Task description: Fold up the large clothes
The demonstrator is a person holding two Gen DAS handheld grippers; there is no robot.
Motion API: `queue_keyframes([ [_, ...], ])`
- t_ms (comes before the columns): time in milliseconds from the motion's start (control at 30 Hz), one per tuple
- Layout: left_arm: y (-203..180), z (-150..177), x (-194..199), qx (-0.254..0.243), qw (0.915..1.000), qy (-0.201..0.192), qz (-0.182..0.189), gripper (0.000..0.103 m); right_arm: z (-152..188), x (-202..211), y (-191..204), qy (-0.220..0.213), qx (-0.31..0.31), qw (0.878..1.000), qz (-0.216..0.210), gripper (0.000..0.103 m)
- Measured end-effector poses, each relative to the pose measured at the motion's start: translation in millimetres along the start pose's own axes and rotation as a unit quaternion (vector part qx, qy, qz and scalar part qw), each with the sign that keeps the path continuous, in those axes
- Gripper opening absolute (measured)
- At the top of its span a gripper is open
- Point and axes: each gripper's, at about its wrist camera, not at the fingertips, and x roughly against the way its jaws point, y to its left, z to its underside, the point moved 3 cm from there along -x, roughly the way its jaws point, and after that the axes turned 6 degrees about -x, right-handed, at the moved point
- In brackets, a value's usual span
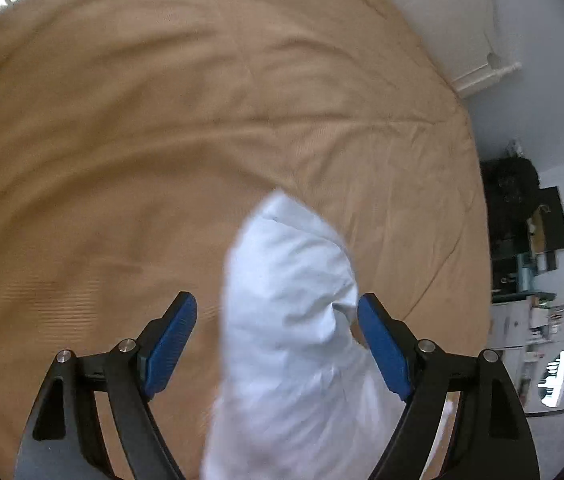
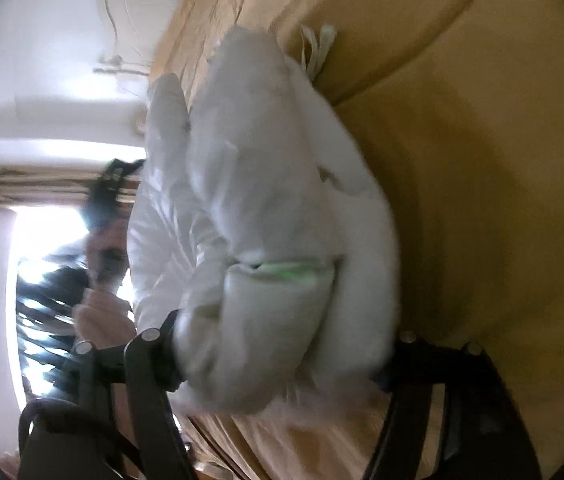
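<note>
White jacket runs lengthwise up from bottom centre between the left gripper's wide jaws on the bed, while the right gripper's jaws bracket its bulk, grip unclear.

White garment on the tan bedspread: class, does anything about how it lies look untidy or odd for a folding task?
Yes. The white padded garment lies bunched in a puffy heap on the tan bedspread, not flat. One sleeve sticks out, and drawstrings trail loose at its far end.
</note>
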Motion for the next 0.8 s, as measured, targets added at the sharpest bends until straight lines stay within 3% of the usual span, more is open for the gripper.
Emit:
queue_keyframes([
  [133,-24,45,68,-0.081,0.9947,-0.029,-0.057,0.083,15,24,33,-0.023,0.049,0.995,0.083,0.067],
  [267,-60,142,91,-0.168,0.9803,-0.046,-0.092,0.085,23,67,70,-0.078,0.132,0.973,0.174,0.067],
  [300,-65,169,87,-0.184,0.9765,-0.044,-0.104,0.085,19,64,89,-0.081,0.164,0.964,0.193,0.054],
  [333,-64,190,83,-0.196,0.9729,-0.040,-0.116,0.085,12,79,79,-0.081,0.188,0.959,0.198,0.047],
  [400,-69,227,73,-0.224,0.9666,-0.023,-0.123,0.085,0,56,119,-0.072,0.254,0.944,0.197,0.022],
  [467,-69,265,58,-0.253,0.9583,-0.011,-0.132,0.084,-17,12,164,-0.046,0.305,0.934,0.182,0.020],
  [533,-75,282,58,-0.268,0.9494,-0.038,-0.159,0.085,-37,-26,195,-0.018,0.340,0.922,0.183,0.020],
  [600,-85,291,57,-0.298,0.9359,-0.055,-0.180,0.085,-44,-91,230,0.037,0.393,0.896,0.202,0.019],
  [633,-84,291,54,-0.299,0.9353,-0.053,-0.182,0.084,-47,-108,235,0.051,0.402,0.888,0.217,0.019],
  [733,-75,297,39,-0.269,0.9564,-0.012,-0.114,0.084,-61,-172,218,0.102,0.413,0.845,0.324,0.019],
  [767,-73,297,36,-0.257,0.9618,-0.002,-0.094,0.085,-70,-188,198,0.117,0.395,0.835,0.365,0.015],
  [800,-71,298,33,-0.251,0.9644,0.003,-0.084,0.088,-78,-196,185,0.127,0.377,0.833,0.385,0.014],
])
